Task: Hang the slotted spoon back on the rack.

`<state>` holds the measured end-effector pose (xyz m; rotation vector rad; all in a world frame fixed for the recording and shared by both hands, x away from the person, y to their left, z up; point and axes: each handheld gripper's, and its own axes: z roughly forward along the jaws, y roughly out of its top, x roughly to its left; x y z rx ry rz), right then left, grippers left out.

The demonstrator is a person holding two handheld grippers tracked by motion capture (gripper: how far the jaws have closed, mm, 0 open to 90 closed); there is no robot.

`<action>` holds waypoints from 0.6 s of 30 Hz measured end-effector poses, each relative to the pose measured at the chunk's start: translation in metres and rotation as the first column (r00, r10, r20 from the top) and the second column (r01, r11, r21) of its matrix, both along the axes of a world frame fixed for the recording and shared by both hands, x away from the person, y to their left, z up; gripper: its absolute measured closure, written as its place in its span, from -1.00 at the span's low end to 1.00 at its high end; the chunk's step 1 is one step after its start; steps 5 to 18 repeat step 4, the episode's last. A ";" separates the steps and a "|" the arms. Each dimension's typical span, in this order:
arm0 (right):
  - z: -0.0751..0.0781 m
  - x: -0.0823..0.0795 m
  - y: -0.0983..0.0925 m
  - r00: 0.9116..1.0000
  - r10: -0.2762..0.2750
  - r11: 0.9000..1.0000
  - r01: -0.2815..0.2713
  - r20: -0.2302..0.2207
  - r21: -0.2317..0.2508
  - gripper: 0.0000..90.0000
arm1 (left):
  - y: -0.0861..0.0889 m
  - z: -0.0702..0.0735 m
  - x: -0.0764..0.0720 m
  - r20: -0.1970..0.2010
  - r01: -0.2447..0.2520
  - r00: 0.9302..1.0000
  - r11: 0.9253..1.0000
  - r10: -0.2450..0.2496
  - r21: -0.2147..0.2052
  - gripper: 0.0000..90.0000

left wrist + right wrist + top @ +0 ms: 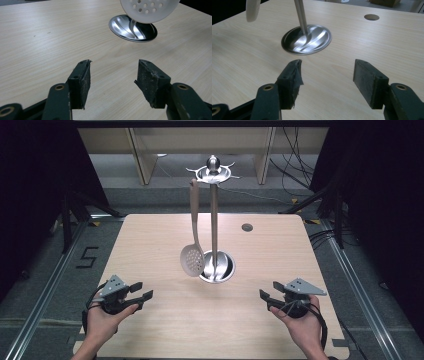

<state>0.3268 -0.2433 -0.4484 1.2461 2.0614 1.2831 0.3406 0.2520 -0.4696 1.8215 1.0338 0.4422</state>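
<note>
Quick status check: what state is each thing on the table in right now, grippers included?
Skimmer: hanging from the rack's hook, off the table.
Rack: upright on its round base.
Left gripper: open, empty, low over the table.
Right gripper: open, empty.

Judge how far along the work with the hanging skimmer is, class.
Done: the skimmer hangs from a hook of the steel stand. In hand: nothing; the left gripper and right gripper rest open near the table edge. Left: any further handling is not yet begun.
</note>
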 end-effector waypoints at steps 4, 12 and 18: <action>0.000 0.001 -0.001 1.000 0.003 1.000 -0.003 0.010 -0.029 -0.12 | 0.000 -0.004 0.001 -0.022 0.003 1.000 1.000 -0.003 0.003 -0.04; 0.000 0.001 -0.001 1.000 0.003 1.000 -0.003 0.010 -0.029 -0.12 | 0.000 -0.004 0.001 -0.022 0.003 1.000 1.000 -0.003 0.003 -0.04; 0.000 0.001 -0.001 1.000 0.003 1.000 -0.003 0.010 -0.029 -0.12 | 0.000 -0.004 0.001 -0.022 0.003 1.000 1.000 -0.003 0.003 -0.04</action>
